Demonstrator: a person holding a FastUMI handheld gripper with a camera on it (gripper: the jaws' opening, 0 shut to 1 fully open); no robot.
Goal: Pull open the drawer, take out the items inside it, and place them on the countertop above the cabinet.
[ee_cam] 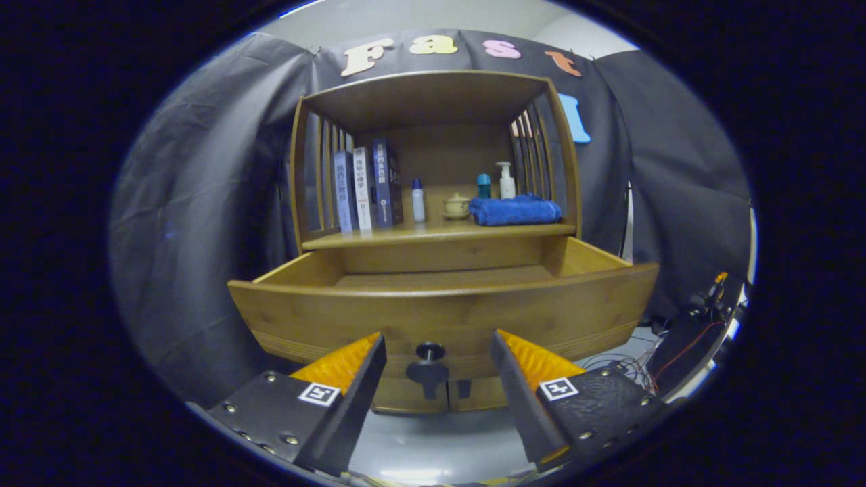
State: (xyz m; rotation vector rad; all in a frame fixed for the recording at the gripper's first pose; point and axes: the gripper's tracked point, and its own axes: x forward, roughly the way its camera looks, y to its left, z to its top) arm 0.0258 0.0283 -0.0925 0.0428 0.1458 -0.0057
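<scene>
The drawer (443,297) stands pulled open at 12 o'clock from the gripper (438,345), its black knob (429,352) in the gap between the fingers, touching neither. The jaws are spread wide and hold nothing. Above the drawer, the countertop (440,234) carries books (367,186), bottles (505,180) and a blue towel (515,209).

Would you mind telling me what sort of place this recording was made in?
Probably a staged recording booth, not a home: black cloth backs a small wooden cabinet with its drawer pulled open, and loose cables lie beside it. The hand-held gripper is open.
</scene>
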